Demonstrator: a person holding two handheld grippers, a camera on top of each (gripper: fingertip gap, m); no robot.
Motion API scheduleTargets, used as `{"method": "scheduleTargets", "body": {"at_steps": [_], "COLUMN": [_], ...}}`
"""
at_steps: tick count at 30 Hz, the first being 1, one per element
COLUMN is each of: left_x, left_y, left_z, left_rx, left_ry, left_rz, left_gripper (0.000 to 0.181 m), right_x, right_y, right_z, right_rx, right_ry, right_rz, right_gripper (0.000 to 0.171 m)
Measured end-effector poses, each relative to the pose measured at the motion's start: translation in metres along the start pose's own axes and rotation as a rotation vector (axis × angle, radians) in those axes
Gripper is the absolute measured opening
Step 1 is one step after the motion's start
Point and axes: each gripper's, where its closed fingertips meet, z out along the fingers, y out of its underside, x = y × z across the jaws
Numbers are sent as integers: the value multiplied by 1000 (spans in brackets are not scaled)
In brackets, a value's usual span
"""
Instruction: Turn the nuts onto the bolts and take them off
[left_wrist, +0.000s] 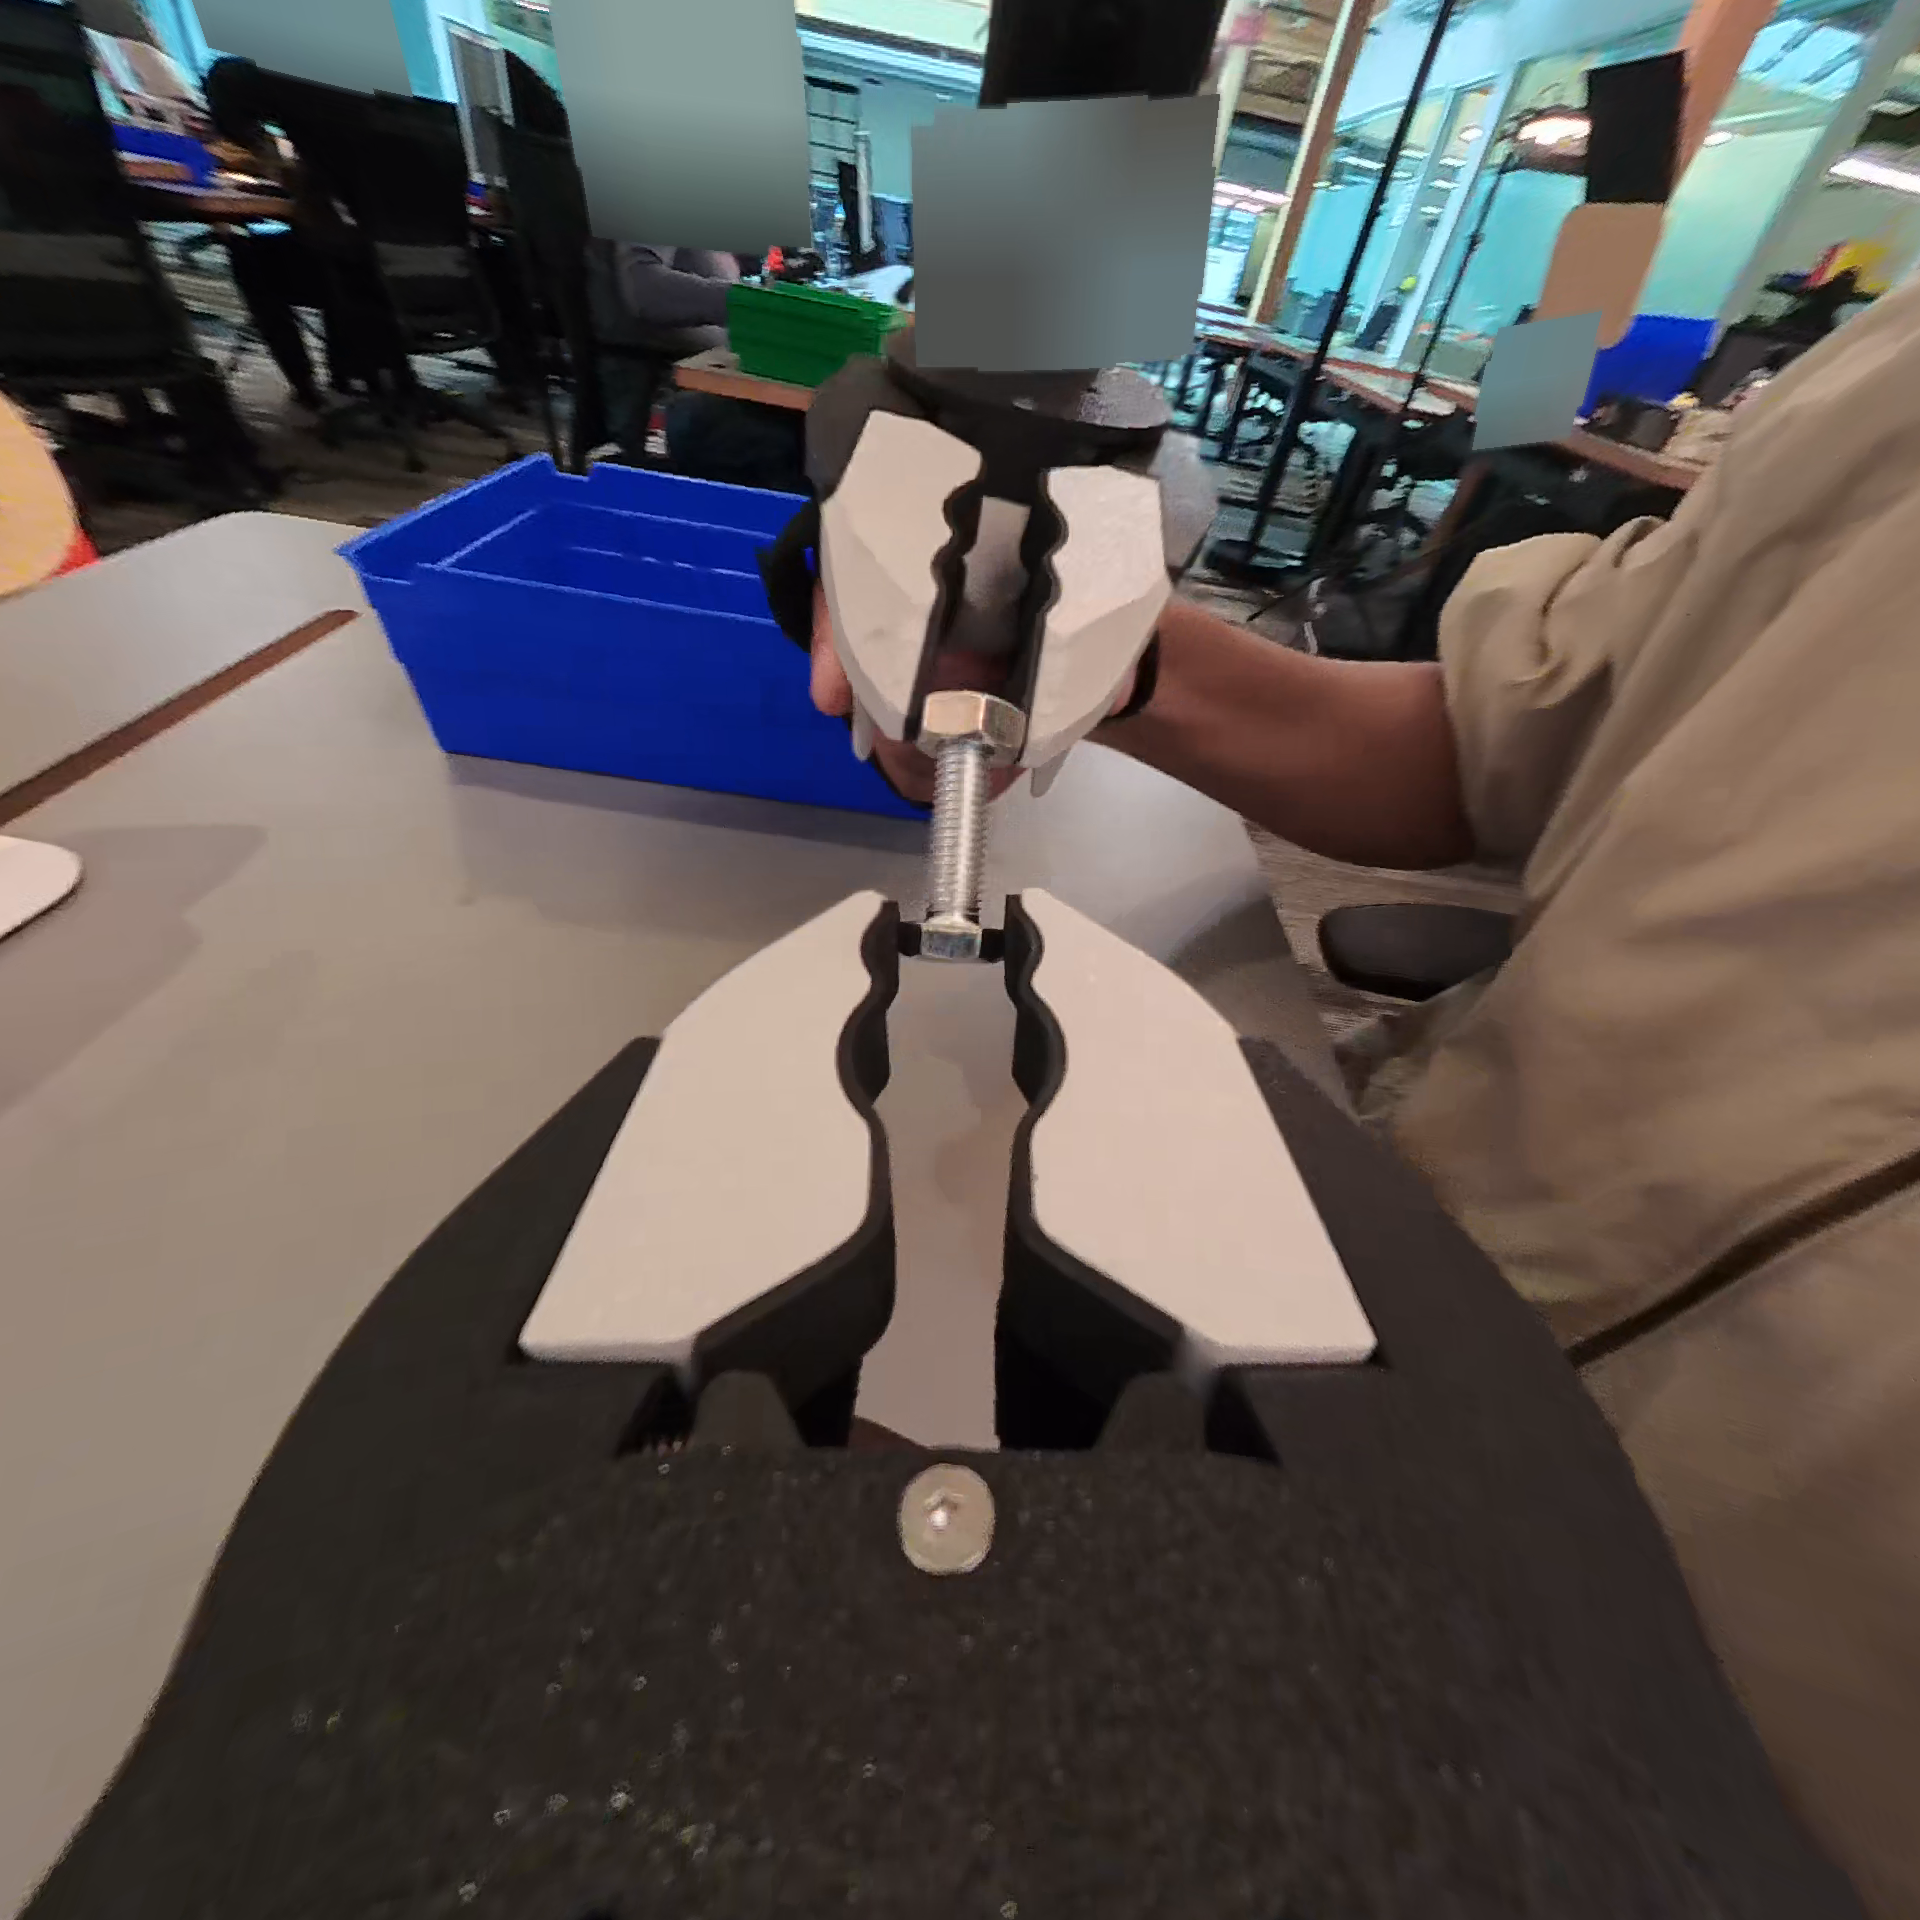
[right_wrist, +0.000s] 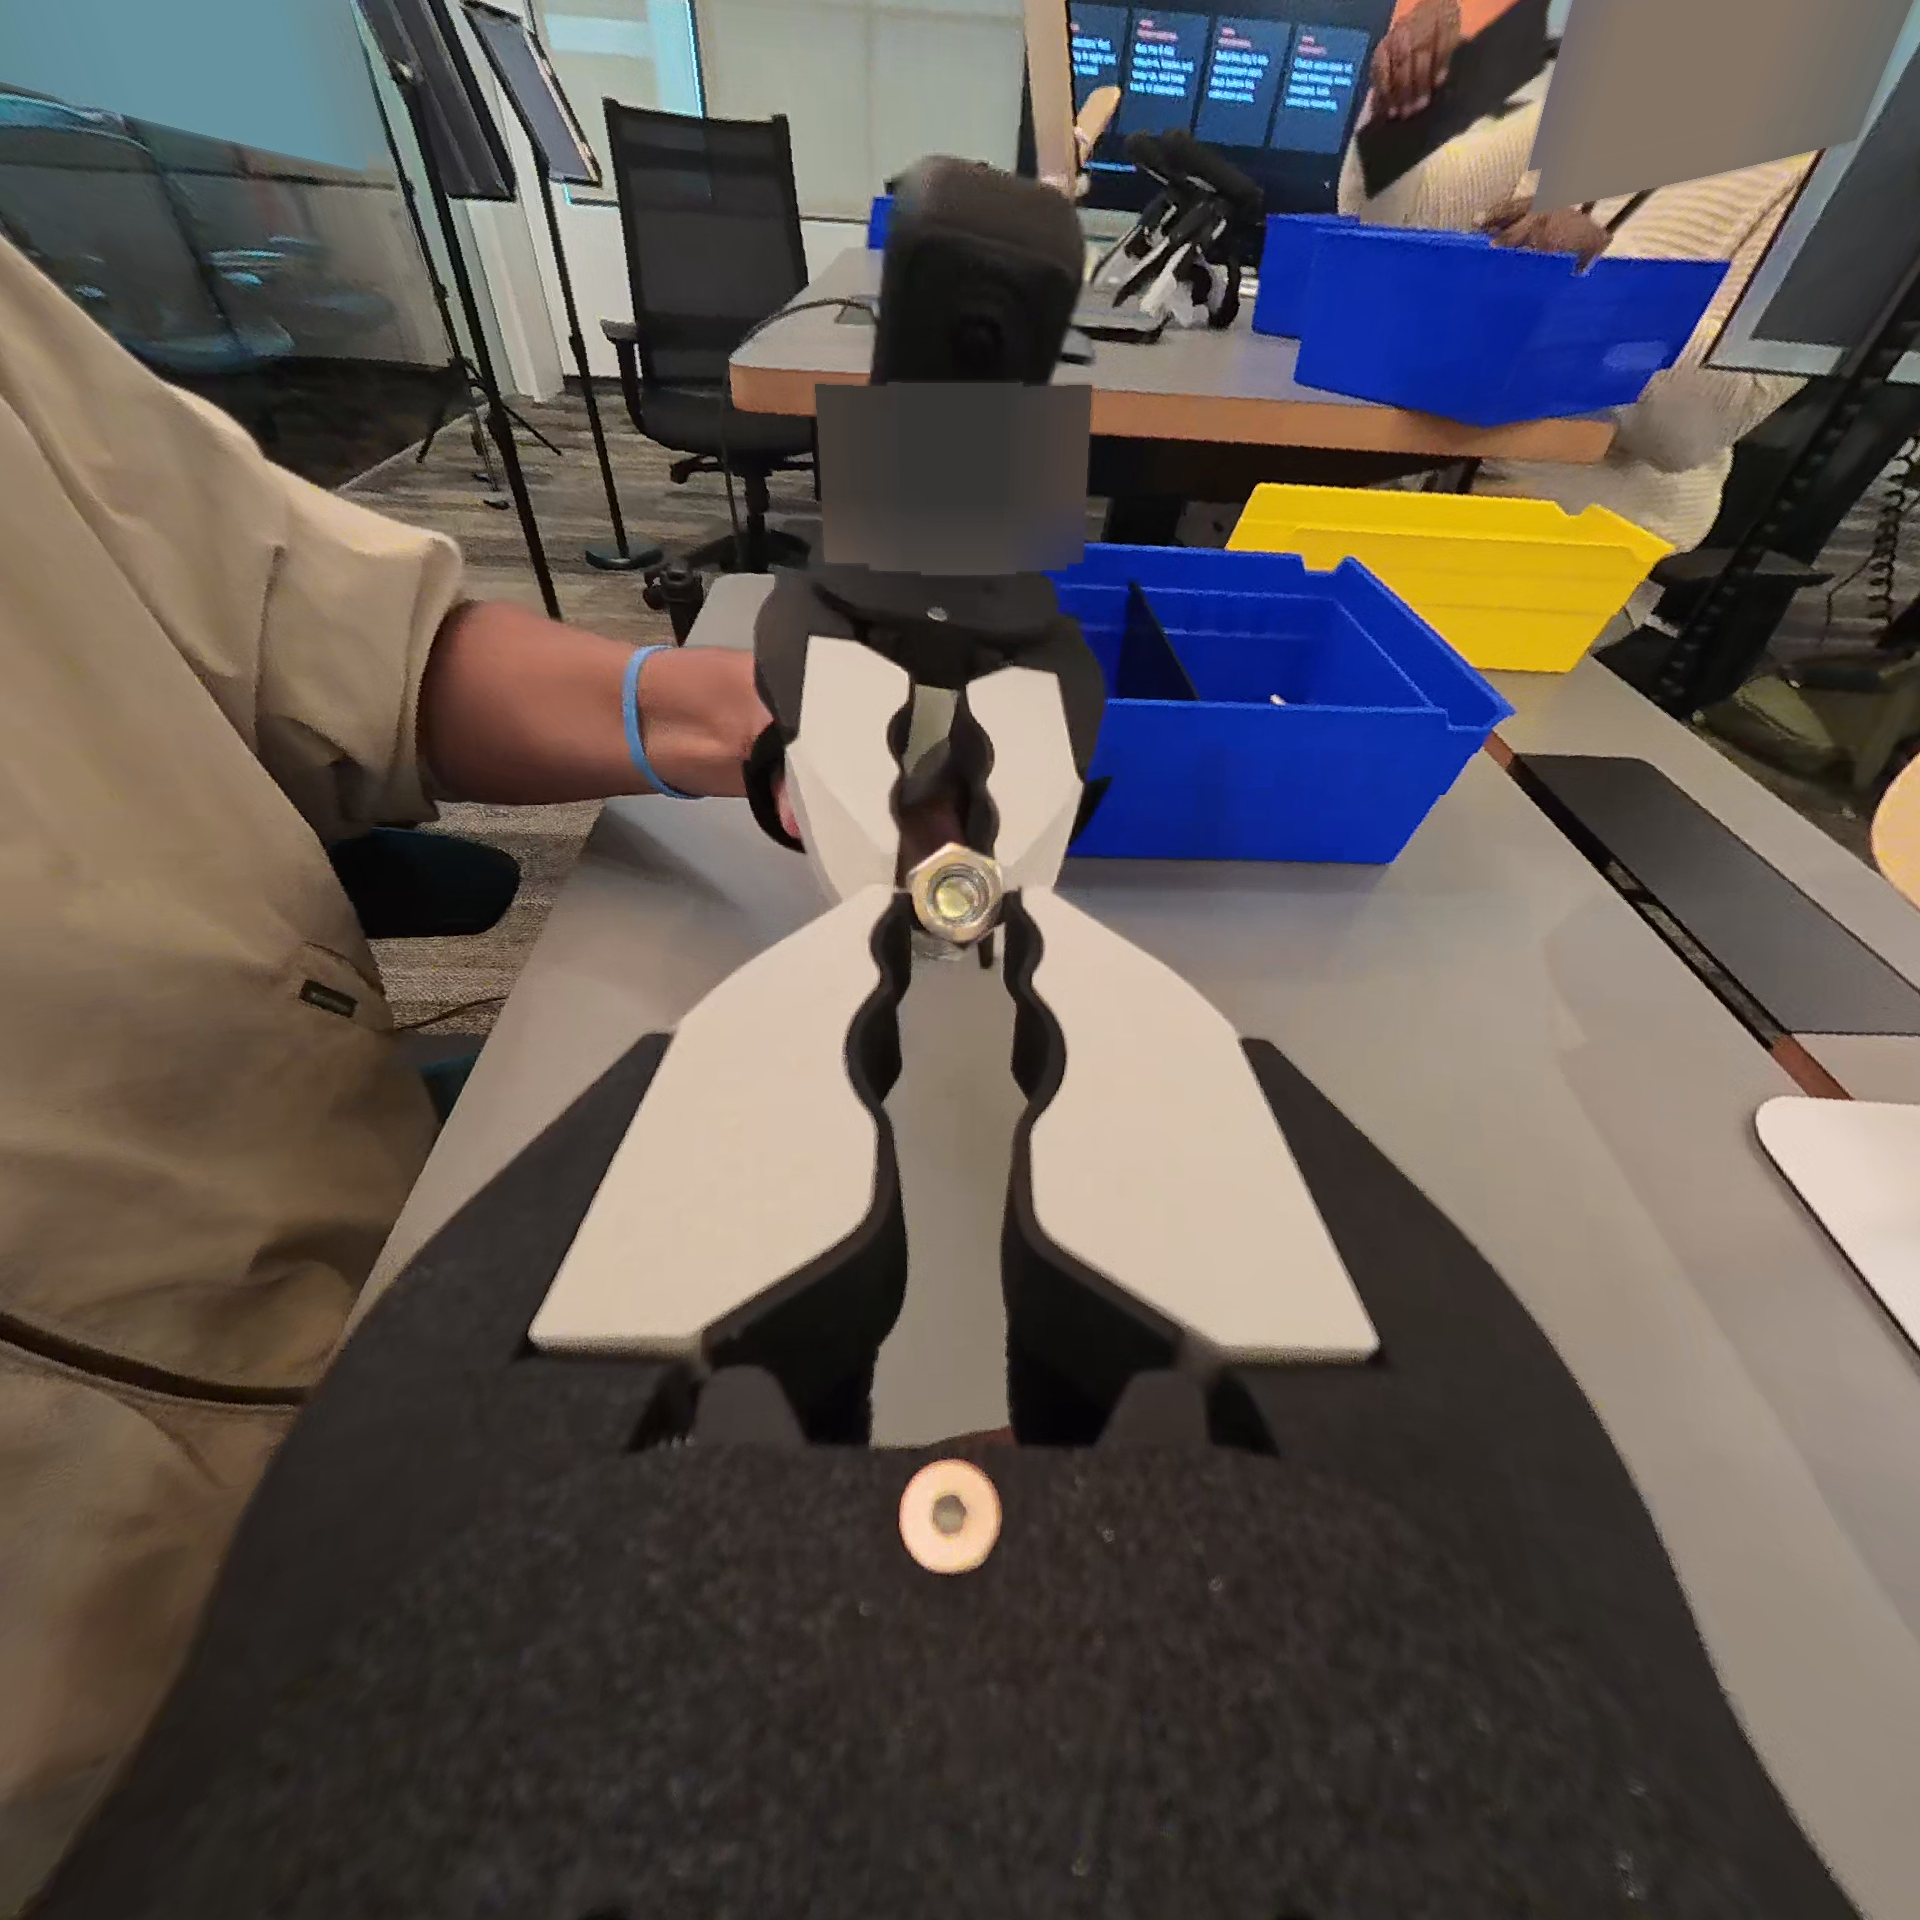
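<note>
Threaded steel bolt (left_wrist: 958, 831), hexagonal nut (left_wrist: 953, 941)

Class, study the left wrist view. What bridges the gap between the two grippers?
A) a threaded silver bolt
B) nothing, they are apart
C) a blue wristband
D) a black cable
A: the bolt runs from the left gripper, shut on its near end, to the nut clamped in the right gripper.

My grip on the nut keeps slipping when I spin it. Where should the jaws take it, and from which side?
Pinch the nut across two opposite flats of its hexagon, coming end-on along the bolt from its free end. The right gripper does so, while the left gripper pins its head.
</note>
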Motion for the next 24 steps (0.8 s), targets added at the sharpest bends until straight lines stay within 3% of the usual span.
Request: {"method": "scheduleTargets", "body": {"at_steps": [14, 24], "left_x": [-11, -12], "left_y": [21, 19], "left_z": [-1, -6], "left_rx": [-129, -126], "left_ry": [-294, -474], "left_rz": [191, 301], "left_gripper": [19, 19], "right_x": [4, 6], "right_y": [25, 26], "right_z": [4, 7], "right_rx": [-116, -55], "right_ry": [133, 189], "right_rz": [131, 297], "right_gripper": [17, 17]}}
